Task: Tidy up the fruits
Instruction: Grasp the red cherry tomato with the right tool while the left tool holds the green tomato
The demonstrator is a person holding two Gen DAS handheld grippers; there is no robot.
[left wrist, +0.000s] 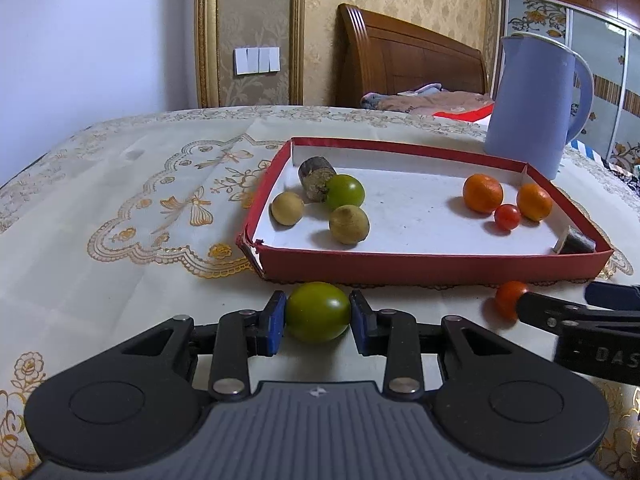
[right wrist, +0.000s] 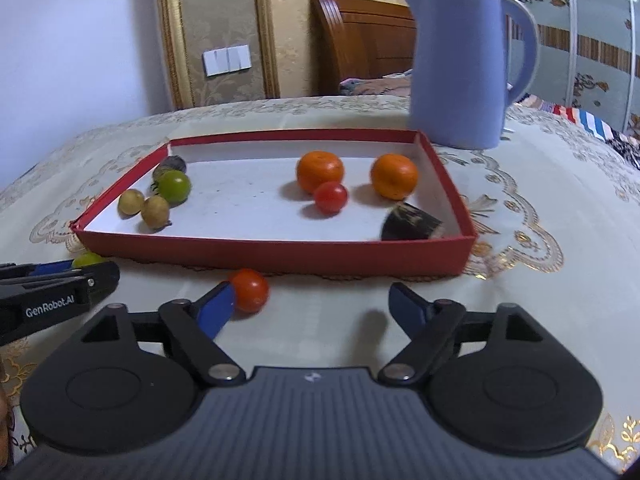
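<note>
My left gripper (left wrist: 318, 312) is shut on a green tomato (left wrist: 318, 312) just in front of the red tray (left wrist: 400, 266). A red cherry tomato (right wrist: 249, 290) lies on the cloth against the left pad of my right gripper (right wrist: 310, 306), whose jaws stand open with a wide gap to the right pad. On the tray's left side sit a green tomato (right wrist: 174, 187), two tan round fruits (right wrist: 155, 211) and a dark stubby piece (left wrist: 316, 174). On its right side lie two oranges (right wrist: 320, 171), a red cherry tomato (right wrist: 330, 197) and a dark piece (right wrist: 410, 226).
A tall blue kettle (right wrist: 460, 68) stands behind the tray's far right corner. The table wears a cream embroidered cloth (left wrist: 140, 208). A wooden headboard (left wrist: 412, 56) and bedding lie beyond the table. My right gripper's finger (left wrist: 560, 316) shows at the right of the left wrist view.
</note>
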